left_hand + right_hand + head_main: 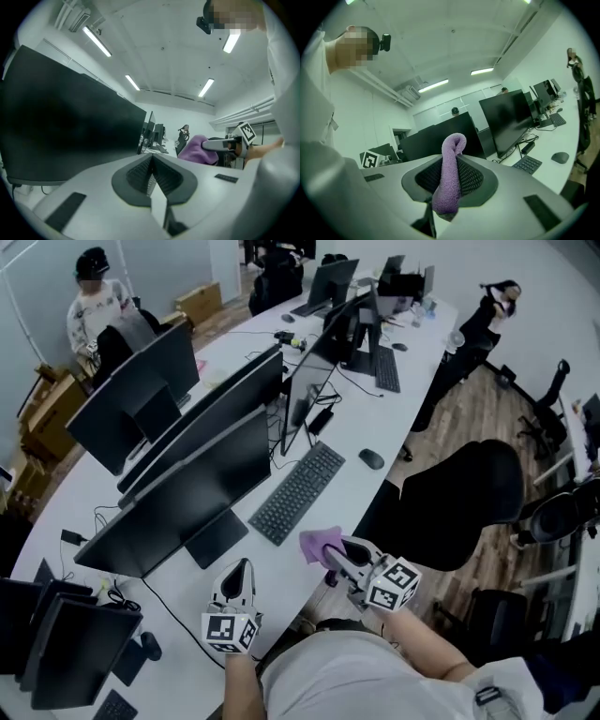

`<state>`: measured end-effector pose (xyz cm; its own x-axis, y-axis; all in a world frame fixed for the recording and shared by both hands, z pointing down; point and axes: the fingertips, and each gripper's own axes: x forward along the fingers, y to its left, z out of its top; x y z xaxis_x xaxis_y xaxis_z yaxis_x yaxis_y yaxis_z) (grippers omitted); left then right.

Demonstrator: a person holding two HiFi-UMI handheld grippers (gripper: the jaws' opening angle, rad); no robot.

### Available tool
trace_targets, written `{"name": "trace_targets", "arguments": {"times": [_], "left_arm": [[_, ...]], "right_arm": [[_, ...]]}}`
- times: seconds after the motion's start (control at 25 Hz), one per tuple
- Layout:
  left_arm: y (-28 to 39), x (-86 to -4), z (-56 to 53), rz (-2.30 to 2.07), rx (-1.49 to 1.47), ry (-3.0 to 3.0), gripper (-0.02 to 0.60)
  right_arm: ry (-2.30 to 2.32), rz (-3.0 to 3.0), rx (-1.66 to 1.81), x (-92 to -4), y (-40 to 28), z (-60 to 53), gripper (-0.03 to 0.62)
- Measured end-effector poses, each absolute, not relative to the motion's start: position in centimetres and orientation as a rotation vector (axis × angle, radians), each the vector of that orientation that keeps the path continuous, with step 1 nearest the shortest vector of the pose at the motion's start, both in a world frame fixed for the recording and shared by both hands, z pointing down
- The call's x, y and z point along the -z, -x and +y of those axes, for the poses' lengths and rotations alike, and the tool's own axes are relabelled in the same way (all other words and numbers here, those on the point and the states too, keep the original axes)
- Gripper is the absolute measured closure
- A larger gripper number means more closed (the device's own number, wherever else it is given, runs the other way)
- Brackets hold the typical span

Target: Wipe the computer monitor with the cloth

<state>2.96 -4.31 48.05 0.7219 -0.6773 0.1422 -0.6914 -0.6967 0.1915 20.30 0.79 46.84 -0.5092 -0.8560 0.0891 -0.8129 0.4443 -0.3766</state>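
right claw (pixel 331 555): clamped on purple cloth (pixel 319 542), cloth over the surface's (pixel 361 432) near edge, just past the keyboard's (pixel 298 491) end | left claw (pixel 239 568): jaws pressed together, nothing between, at near edge facing monitor (pixel 183 498) | cloth apart from screen
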Motion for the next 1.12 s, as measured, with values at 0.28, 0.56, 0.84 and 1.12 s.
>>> {"name": "trace_targets", "arguments": {"times": [0.28,0.56,0.84,1.12], "left_arm": [[2.4,-49.2,-7.7,-1.22,-0.066,-2.59,0.581],[6.3,-49.3,-7.8,-1.392,-0.065,-2.496,0.58],[8.9,-47.6,-7.2,-1.589,-0.085,-2.413,0.58],[10.8,-45.3,-6.6,-1.76,-0.069,-2.326,0.58]], "right_arm": [[1.388,2.717,0.534,-46.8,-15.2,-5.8,0.508],[1.189,2.85,0.501,-46.0,-10.4,-8.7,0.508],[0.956,2.934,0.449,-44.2,-7.1,-11.4,0.508],[0.738,2.944,0.374,-40.6,-4.1,-13.8,0.508]]}}
